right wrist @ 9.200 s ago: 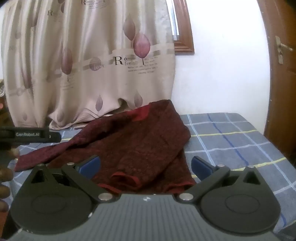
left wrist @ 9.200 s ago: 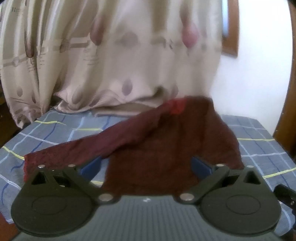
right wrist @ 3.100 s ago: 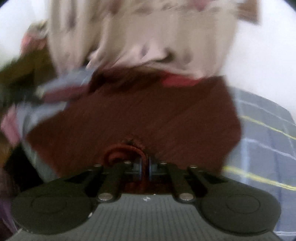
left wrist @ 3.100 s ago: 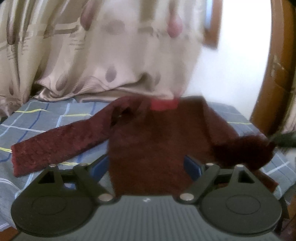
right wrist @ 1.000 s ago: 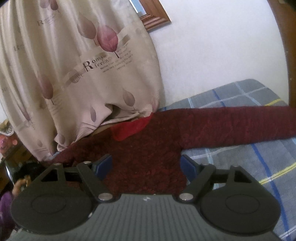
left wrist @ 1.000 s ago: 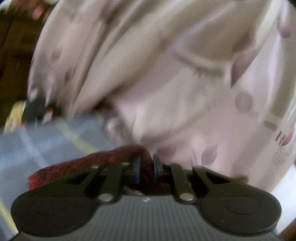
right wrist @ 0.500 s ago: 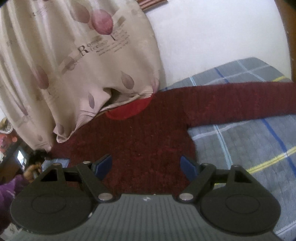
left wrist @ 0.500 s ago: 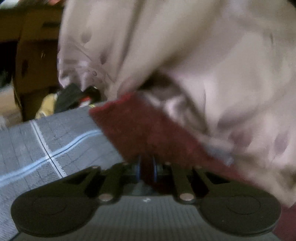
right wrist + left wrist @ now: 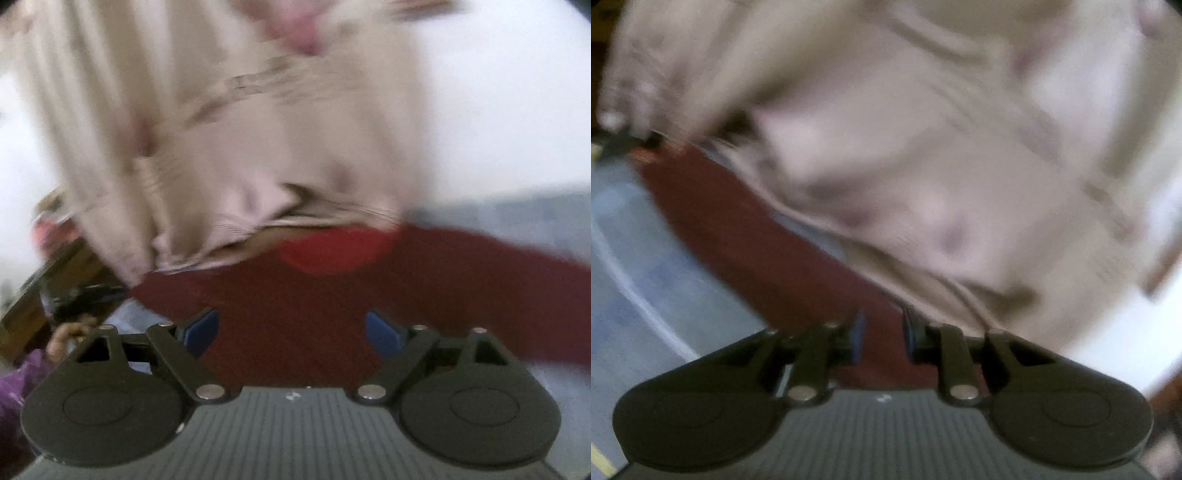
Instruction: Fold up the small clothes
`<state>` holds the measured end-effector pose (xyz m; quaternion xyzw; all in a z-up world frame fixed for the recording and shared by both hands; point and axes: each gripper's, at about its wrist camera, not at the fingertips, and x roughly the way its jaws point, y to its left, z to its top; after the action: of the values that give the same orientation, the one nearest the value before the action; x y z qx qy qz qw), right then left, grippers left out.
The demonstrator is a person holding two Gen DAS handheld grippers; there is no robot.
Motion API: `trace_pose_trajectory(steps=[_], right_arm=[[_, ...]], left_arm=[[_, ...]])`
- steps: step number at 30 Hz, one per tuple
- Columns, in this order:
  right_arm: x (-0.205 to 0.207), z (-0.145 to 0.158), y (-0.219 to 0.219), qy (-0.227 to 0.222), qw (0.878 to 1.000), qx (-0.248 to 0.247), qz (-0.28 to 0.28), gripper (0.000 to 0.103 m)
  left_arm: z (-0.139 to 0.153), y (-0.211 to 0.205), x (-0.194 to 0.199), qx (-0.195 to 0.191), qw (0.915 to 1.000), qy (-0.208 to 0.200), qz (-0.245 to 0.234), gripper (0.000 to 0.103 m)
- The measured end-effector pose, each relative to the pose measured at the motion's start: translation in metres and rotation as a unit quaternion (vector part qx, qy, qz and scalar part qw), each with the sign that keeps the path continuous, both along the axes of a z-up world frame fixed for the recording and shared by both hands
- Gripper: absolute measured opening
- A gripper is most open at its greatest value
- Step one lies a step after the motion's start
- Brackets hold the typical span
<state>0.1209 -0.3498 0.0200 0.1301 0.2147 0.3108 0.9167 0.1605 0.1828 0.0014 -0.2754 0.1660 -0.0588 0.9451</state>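
Sleeve [image 9: 768,236] released: left gripper [image 9: 881,334] jaws are opening around it after the pinch, right gripper [image 9: 291,328] spreads empty over the sweater [image 9: 295,314], ready to fold.

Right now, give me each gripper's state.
Left gripper: jaws opening, maroon sweater sleeve between them, released.
Right gripper: open and opening, holding nothing.

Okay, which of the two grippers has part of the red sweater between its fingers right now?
The left gripper: a sleeve of the dark red sweater runs between its narrowly parted, opening jaws. The right gripper is spread wide above the sweater's body, gripping nothing.
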Motion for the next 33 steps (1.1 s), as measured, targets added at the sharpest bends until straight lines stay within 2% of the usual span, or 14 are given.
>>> trace_pose_trajectory(steps=[4,6,9,14,16,17,18,21,23,28,29,31,32,33], right_arm=[[0.11,0.041,0.064,0.018,0.994,-0.065,0.086,0.086],[0.162,0.043,0.098,0.048,0.986,-0.102,0.124,0.082],[0.229,0.032,0.14,0.098,0.976,-0.15,0.124,0.081],[0.29,0.002,0.177,0.149,0.959,-0.218,0.104,0.08],[0.301,-0.014,0.186,0.194,0.942,-0.252,0.105,0.08],[0.302,-0.022,0.188,0.217,0.934,-0.258,0.117,0.08],[0.299,-0.029,0.189,0.235,0.926,-0.26,0.138,0.08],[0.28,-0.043,0.196,0.264,0.901,-0.288,0.188,0.083],[0.268,-0.042,0.2,0.258,0.897,-0.29,0.212,0.082],[0.245,-0.045,0.201,0.216,0.901,-0.291,0.236,0.074],[0.241,-0.046,0.204,0.197,0.904,-0.294,0.24,0.071],[0.237,-0.042,0.206,0.153,0.906,-0.299,0.257,0.047],[0.238,-0.039,0.208,0.139,0.905,-0.302,0.265,0.025],[0.234,-0.039,0.211,0.125,0.906,-0.308,0.263,0.024]], left_arm=[[-0.012,-0.061,0.005,-0.037,0.9958,-0.006,-0.084,0.027],[-0.02,-0.088,0.01,-0.034,0.9942,0.003,-0.102,0.038],[-0.033,-0.112,0.019,-0.016,0.9935,0.014,-0.112,0.055],[-0.07,-0.133,0.016,0.016,0.9929,0.044,-0.11,0.057],[-0.069,-0.141,0.001,0.045,0.9931,0.021,-0.106,0.062],[-0.067,-0.144,-0.004,0.054,0.9922,0.01,-0.111,0.072],[-0.067,-0.144,-0.006,0.059,0.9918,0.006,-0.114,0.075],[-0.068,-0.138,0.0,0.033,0.9927,0.012,-0.116,0.075],[-0.071,-0.137,0.002,0.023,0.9929,0.009,-0.117,0.075],[-0.073,-0.14,0.003,0.028,0.993,0.008,-0.115,0.075],[-0.074,-0.14,0.003,0.029,0.993,0.008,-0.114,0.075],[-0.074,-0.141,0.003,0.031,0.993,0.008,-0.114,0.075],[-0.074,-0.142,0.003,0.031,0.9931,0.008,-0.113,0.075],[-0.074,-0.142,0.003,0.032,0.9931,0.008,-0.113,0.075]])
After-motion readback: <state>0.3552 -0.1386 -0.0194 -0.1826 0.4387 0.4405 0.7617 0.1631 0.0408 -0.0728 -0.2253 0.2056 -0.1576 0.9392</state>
